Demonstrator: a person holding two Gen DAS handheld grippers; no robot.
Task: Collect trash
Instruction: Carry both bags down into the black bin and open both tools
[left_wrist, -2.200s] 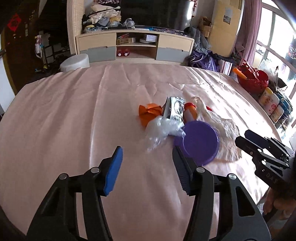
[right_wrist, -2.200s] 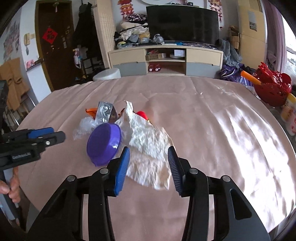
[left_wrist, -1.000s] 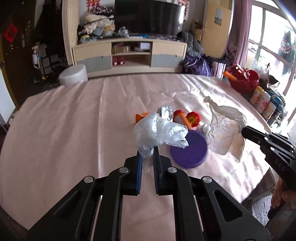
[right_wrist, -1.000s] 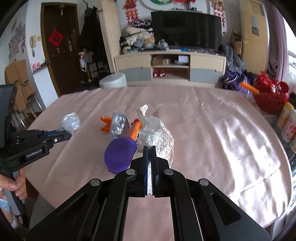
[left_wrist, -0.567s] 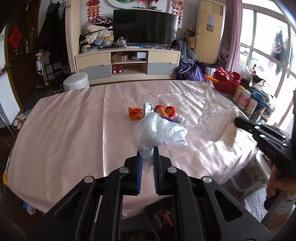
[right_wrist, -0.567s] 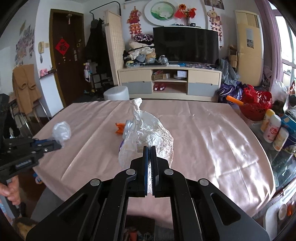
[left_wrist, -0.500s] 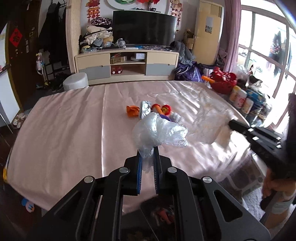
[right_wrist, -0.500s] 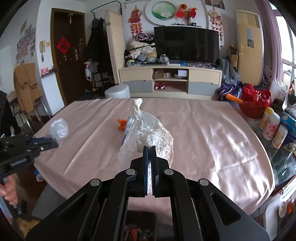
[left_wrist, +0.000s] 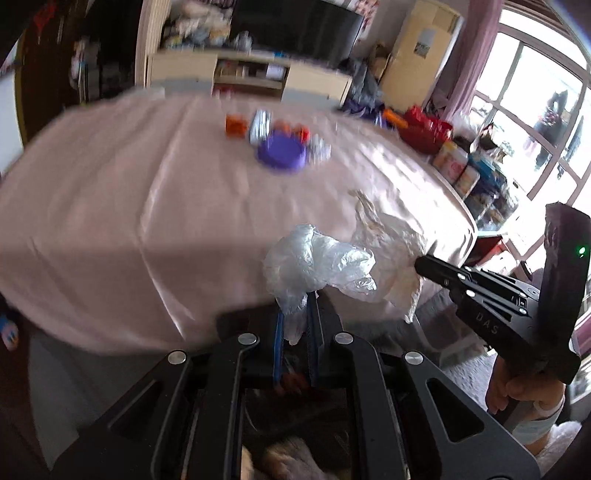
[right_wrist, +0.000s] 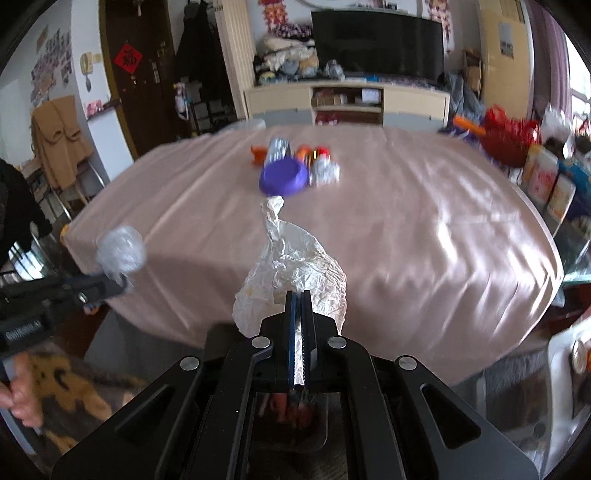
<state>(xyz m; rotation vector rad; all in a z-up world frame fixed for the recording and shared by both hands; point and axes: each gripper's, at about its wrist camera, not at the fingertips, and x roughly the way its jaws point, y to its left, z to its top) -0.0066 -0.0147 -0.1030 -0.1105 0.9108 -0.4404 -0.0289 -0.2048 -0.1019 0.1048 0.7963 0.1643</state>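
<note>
In the left wrist view, my left gripper (left_wrist: 294, 325) is closed down on the neck of the clear plastic bag (left_wrist: 314, 264), which bunches at centre frame. Half a second ago this bag hung above the table (left_wrist: 110, 206); now it is past the near edge, with a dark opening at lower centre that I judge to be a bin, though it is too blurred to confirm. To its right, the white crumpled wrapper (left_wrist: 391, 254) has come alongside, close to the bag; I cannot tell if they touch.

In the right wrist view, my right gripper (right_wrist: 300, 317) is clamped fully on that wrapper (right_wrist: 295, 266), also pulled back off the table. Both pieces are ready to release. The purple bowl (right_wrist: 283, 176) and remaining litter (right_wrist: 321, 166) stay at upper centre, uncollected.
</note>
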